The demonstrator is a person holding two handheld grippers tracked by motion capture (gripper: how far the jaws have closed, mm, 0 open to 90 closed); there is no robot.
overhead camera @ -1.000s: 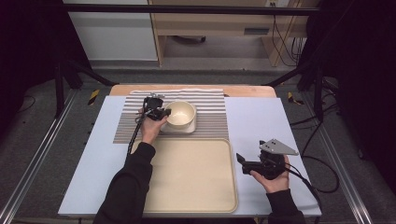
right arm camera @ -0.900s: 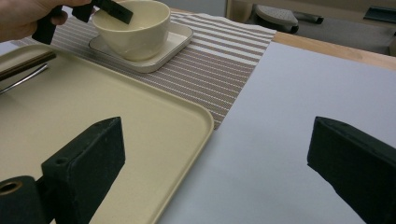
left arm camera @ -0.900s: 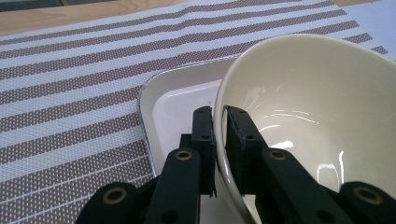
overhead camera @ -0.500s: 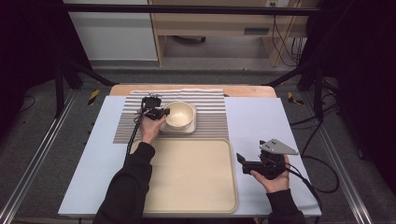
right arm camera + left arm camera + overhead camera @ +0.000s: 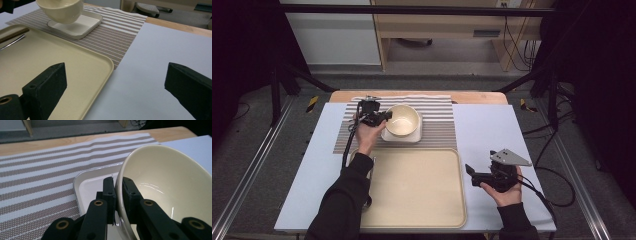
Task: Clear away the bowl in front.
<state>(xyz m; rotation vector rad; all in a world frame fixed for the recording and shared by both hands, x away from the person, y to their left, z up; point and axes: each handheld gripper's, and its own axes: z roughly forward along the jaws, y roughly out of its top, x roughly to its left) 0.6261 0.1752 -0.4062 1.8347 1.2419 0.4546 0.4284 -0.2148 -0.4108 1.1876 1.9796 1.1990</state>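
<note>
At twelve o'clock, our left gripper [image 5: 117, 192] clamps the bowl [image 5: 402, 120] rim, now tilted off its plate [image 5: 76, 25]; our right gripper [image 5: 471, 172] gapes idle.

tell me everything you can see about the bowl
The bowl is round, cream, glossy, ceramic-looking and empty. It tilts, lifted partly off the small white square plate on the striped placemat. The left hand-held gripper is shut on its rim, one jaw inside, one outside.

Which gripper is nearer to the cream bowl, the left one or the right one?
Left. The left gripper is shut on the bowl rim; the right gripper, open, is beside the tray, well apart.
</note>
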